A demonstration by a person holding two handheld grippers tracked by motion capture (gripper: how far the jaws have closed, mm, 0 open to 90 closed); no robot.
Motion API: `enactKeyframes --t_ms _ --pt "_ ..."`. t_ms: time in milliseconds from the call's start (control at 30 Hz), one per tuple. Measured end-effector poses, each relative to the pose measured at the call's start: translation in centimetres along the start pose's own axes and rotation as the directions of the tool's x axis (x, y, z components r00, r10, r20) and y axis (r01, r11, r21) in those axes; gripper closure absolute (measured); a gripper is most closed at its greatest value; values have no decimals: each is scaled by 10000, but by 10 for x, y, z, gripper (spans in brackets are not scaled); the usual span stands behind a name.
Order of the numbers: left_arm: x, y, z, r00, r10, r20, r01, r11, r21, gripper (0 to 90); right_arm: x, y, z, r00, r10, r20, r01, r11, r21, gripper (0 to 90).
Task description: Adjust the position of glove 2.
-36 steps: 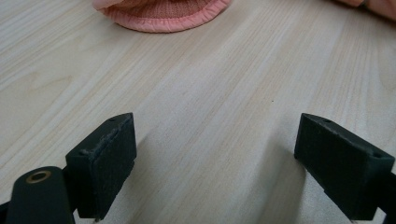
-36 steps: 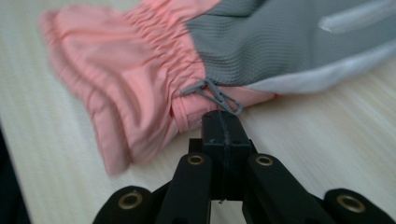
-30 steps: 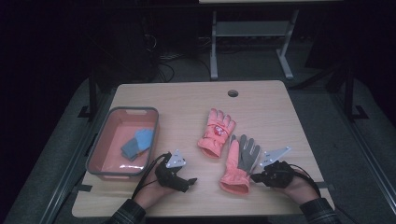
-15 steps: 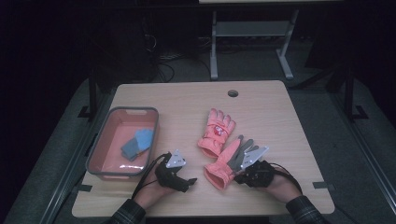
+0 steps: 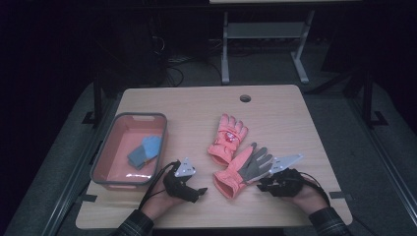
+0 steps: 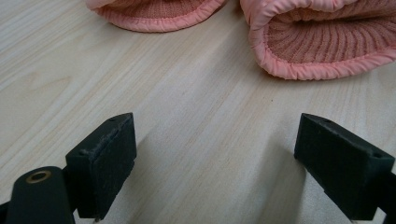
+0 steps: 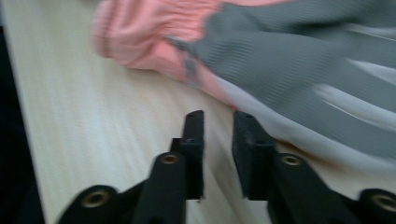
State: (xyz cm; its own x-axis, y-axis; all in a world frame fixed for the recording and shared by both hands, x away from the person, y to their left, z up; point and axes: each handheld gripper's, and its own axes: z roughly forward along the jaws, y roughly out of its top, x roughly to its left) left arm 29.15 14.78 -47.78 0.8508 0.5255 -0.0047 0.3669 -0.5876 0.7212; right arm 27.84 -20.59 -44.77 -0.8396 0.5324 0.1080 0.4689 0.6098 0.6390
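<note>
The right gripper (image 7: 218,116) has just been opening its jaws to a narrow gap with nothing between them, its tips just beside the grey palm of the nearer pink glove (image 5: 239,172), while the left gripper (image 6: 215,154) rests on the table (image 5: 275,105) with its jaws spread wide and empty, facing both knitted cuffs. To do this step well, I think the right jaws should open a little more and slide under the glove's edge, so that they pinch the fabric and do not only push it. The second glove (image 5: 227,138) lies farther away, touching the first; the right gripper view is blurred, so I cannot tell whether the tips touch the glove, and the blue things in the pink bin (image 5: 114,184) are too small to name.
</note>
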Motion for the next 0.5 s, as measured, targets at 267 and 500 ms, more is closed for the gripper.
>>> enactKeyframes --t_ms 267,500 --pt "0 0 0 10000 10 10 -10 10000 -4 122 -39 -29 -23 9626 1664 2139 -1498 9845 -913 382" --pt "0 0 0 10000 -6 19 6 10000 -6 122 -61 -48 -18 9173 2365 3205 -1973 9688 -1503 227"
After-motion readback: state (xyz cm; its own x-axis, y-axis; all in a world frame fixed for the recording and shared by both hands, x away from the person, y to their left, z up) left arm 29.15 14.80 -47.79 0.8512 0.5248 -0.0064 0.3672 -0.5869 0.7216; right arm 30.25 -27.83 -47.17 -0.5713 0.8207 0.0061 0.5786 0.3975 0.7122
